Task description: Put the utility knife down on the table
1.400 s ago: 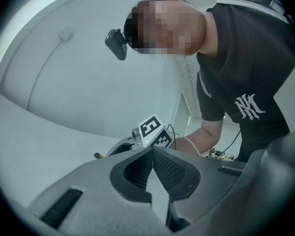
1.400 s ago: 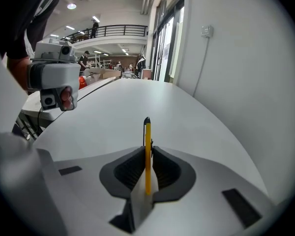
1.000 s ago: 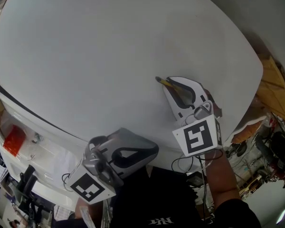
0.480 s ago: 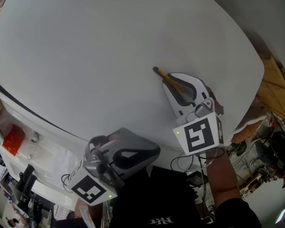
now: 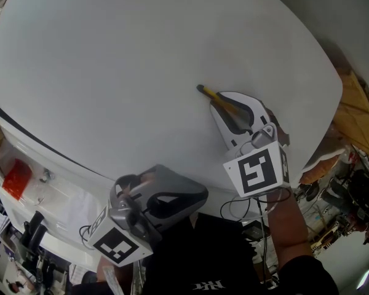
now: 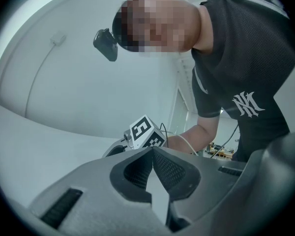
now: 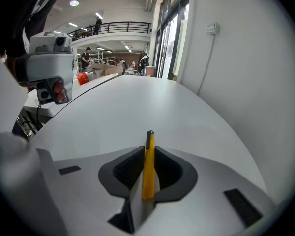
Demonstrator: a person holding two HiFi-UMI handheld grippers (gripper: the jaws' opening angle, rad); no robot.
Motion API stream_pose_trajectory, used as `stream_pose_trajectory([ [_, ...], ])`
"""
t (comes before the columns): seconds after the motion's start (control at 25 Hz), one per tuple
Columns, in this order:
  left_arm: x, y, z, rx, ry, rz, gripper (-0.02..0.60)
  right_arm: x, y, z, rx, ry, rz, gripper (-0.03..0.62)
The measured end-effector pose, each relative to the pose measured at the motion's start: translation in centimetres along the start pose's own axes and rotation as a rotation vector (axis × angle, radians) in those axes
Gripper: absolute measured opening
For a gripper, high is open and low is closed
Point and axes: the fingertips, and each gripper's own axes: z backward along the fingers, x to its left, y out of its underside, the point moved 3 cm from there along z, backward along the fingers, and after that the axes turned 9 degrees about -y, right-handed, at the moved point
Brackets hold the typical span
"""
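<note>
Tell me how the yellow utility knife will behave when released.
The utility knife looks stiff: it juts straight from the right tongs. Slim and flat-sided, it probably won't roll on the table, and seems light.

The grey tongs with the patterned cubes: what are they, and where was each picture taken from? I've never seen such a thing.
There is no robot here. A person holds one pair of hand-held tongs in each hand. The head view comes from a camera on the person's head, looking down at a white table. The other two views come from cameras riding on the tongs, each looking along its own jaws. The patterned cube is part of the tool. The right tongs are shut on a yellow knife, whose dark tip pokes out ahead, low over the table. Whether it touches the table I cannot tell. The left tongs are shut and empty, held near the person's body by the table's edge.
</note>
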Motion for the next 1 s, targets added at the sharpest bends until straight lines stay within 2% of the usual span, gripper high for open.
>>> stream_pose_trajectory([
  [0.44,-0.8,0.1,0.3,0.01,0.001,-0.027,0.005,0.2,-0.3,0.2,-0.004,0.025,0.01,0.061],
  [0.76,-1.5,0.3,0.7,0.026,0.0,-0.048,0.005,2.3,-1.2,0.8,-0.017,-0.004,0.033,0.054],
  [1.0,-2.0,0.4,0.7,0.031,0.002,-0.058,0.005,2.7,-0.2,0.9,0.005,0.019,0.037,0.054],
])
